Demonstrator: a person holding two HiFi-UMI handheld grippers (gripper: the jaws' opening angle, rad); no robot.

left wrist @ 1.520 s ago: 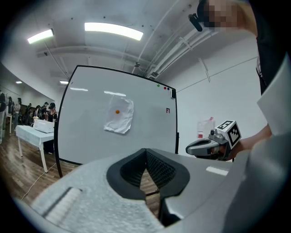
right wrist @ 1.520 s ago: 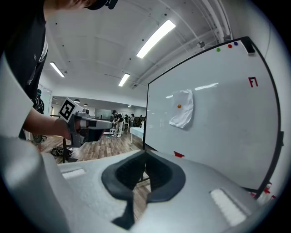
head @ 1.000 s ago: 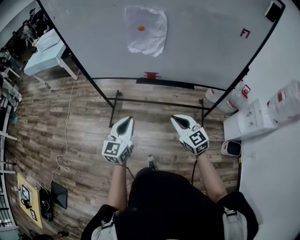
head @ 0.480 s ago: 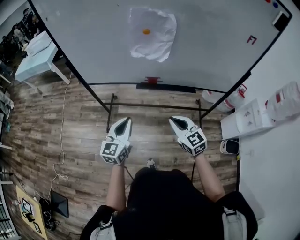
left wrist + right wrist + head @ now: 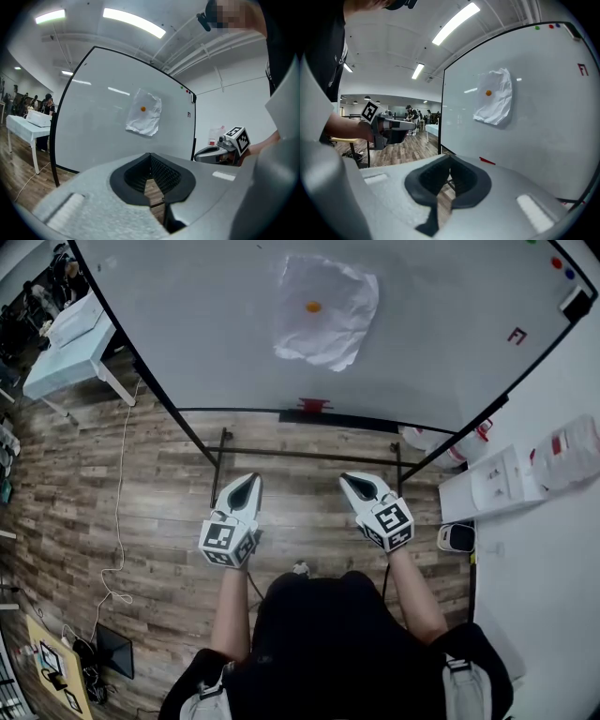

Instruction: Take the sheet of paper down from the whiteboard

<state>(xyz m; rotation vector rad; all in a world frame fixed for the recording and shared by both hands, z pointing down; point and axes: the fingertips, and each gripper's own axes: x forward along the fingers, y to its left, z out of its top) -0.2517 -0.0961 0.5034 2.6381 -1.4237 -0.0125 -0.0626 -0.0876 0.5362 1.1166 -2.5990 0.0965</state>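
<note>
Both left gripper (image 5: 247, 482) and right gripper (image 5: 356, 481) are hovering short of the whiteboard (image 5: 187, 324), pressed together, empty; paper (image 5: 337, 326) is hanging there untouched.

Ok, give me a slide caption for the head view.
Left gripper and right gripper, shut and empty, face a whiteboard with paper pinned by an orange magnet.
</note>
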